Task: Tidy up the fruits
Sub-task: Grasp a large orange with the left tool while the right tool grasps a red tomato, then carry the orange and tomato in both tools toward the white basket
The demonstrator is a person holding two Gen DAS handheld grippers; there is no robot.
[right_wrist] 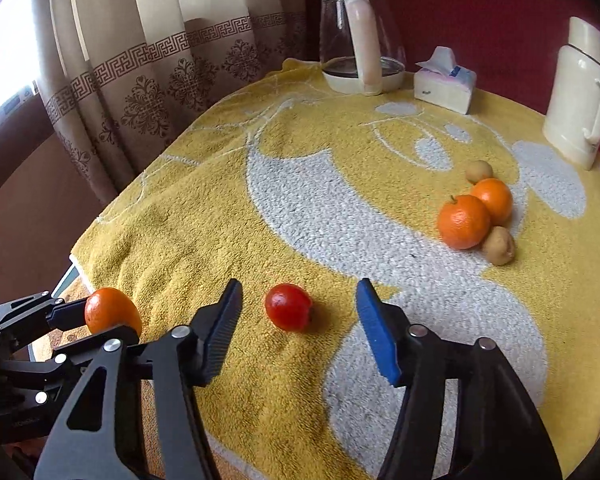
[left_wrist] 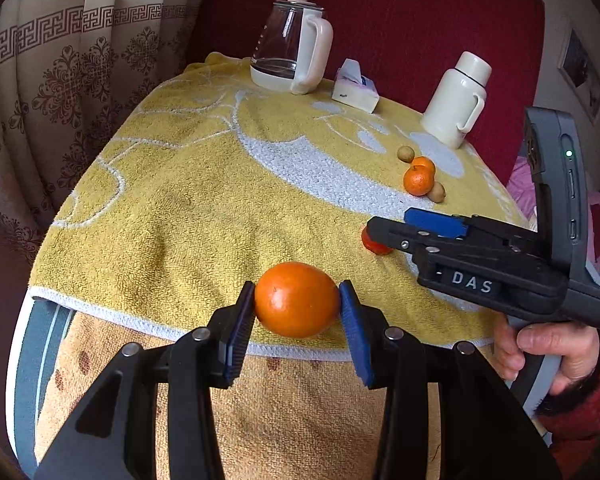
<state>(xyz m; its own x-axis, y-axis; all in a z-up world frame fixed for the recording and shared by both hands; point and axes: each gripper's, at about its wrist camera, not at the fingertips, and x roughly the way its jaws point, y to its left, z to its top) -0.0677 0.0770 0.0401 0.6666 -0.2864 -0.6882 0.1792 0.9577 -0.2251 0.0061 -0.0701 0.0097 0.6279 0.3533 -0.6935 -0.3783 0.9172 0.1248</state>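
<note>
Here, two claws at the near edge of the worktop, one loaded, one empty.

Nearest, the left claw (left_wrist: pixel 298 312) is clamped on an orange (left_wrist: pixel 297 299) across its widest part, pads touching both sides, held over the near edge of the yellow towel (left_wrist: pixel 188 208). Just beyond that, the right claw (right_wrist: pixel 298 330) stands spread apart with a tomato (right_wrist: pixel 288 306) lying on the towel between its pads, touching neither. The orange looks firm and fairly light, with a waxy skin that could slip; the tomato is likely soft and easily bruised, so a gentle grip across its middle seems best. Farther back from the tomato, to the right, two more oranges (right_wrist: pixel 474 212) sit touching, with small brown fruits (right_wrist: pixel 499 245) beside them.
</note>
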